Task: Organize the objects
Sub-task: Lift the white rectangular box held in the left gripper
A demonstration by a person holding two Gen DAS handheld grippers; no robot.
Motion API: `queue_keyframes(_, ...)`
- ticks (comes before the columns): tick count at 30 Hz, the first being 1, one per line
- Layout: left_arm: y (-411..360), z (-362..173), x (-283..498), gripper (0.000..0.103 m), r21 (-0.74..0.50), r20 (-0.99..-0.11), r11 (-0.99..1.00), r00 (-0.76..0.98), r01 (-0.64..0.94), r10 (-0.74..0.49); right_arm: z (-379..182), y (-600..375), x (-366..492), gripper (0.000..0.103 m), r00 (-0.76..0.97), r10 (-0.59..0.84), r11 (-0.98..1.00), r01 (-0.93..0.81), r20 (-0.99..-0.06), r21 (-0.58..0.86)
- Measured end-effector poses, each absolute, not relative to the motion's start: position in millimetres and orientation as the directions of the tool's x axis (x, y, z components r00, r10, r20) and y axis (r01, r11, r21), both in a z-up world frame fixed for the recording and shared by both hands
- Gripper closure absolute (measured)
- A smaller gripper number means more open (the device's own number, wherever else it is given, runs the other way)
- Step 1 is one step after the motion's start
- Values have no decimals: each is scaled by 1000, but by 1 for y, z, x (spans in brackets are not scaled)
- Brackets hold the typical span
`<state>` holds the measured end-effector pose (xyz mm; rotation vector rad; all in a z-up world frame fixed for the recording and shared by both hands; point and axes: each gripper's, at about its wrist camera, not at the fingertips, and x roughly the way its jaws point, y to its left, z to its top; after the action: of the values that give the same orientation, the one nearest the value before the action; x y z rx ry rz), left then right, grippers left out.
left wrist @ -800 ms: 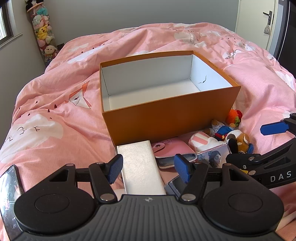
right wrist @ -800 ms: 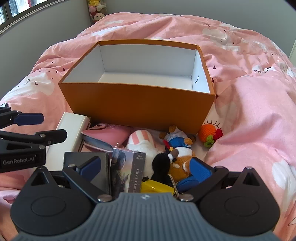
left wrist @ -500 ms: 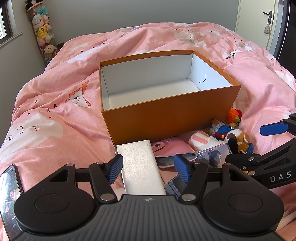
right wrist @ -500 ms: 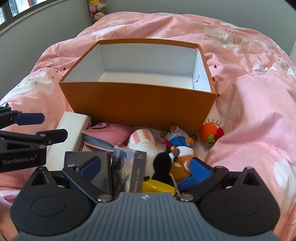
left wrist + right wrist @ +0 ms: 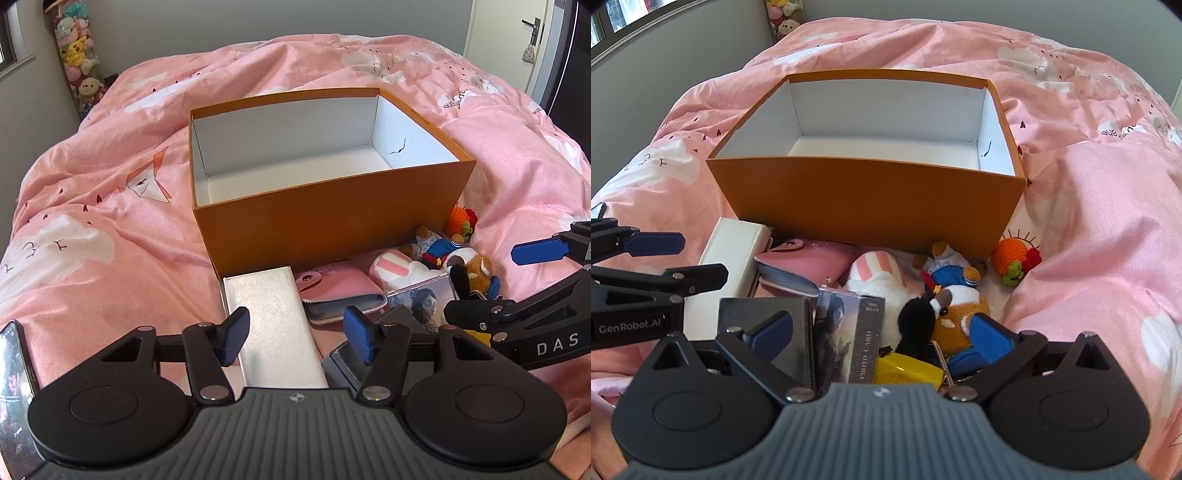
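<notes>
An empty orange box [image 5: 332, 225] [image 5: 871, 206] with a white inside sits on the pink bed. In front of it lies a pile: a white flat box [image 5: 273, 325] [image 5: 731, 254], a pink wallet [image 5: 336, 288] [image 5: 809, 262], a photo card pack [image 5: 424, 299] [image 5: 849, 339], a striped plush [image 5: 875, 269], a small bear toy [image 5: 953, 306], a crochet orange [image 5: 1012, 258] and a yellow item [image 5: 908, 369]. My left gripper [image 5: 295, 338] is open over the white box. My right gripper [image 5: 879, 330] is open over the card pack and plush toys.
A pink duvet [image 5: 92, 229] covers the bed. A tube of plush toys [image 5: 77, 51] stands in the far left corner. A door [image 5: 517, 40] is at far right. A phone [image 5: 14, 387] shows at the left edge.
Both grippers have crept slightly forward toward the pile. Both stay open and nothing has been picked up.
</notes>
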<state>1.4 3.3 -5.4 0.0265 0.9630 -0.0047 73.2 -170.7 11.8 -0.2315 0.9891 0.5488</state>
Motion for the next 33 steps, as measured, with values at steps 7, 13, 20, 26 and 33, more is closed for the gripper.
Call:
queue_keyframes(7, 25, -3, 4, 47, -4, -838, 999, 546, -44, 21, 21, -161, 83, 28, 413, 380, 813, -576, -828, 86)
queue_keyframes(13, 43, -13, 15, 45, -101, -880, 991, 472, -87, -48, 26, -136, 96, 48, 355, 462, 756, -637, -813, 151)
queue_keyframes(20, 34, -34, 25, 35, -81, -920, 993, 391, -88, -40, 14, -114, 108, 56, 284, 489, 724, -660, -825, 202)
queue_keyframes(26, 37, -43, 37, 31, -88, -938, 988, 343, -125, -40, 3, -110, 112, 56, 255, 477, 722, -659, -841, 209)
queue_keyframes(33, 29, -53, 43, 28, -38, -951, 994, 308, -98, -6, -2, -112, 115, 55, 240, 477, 725, -651, -846, 224)
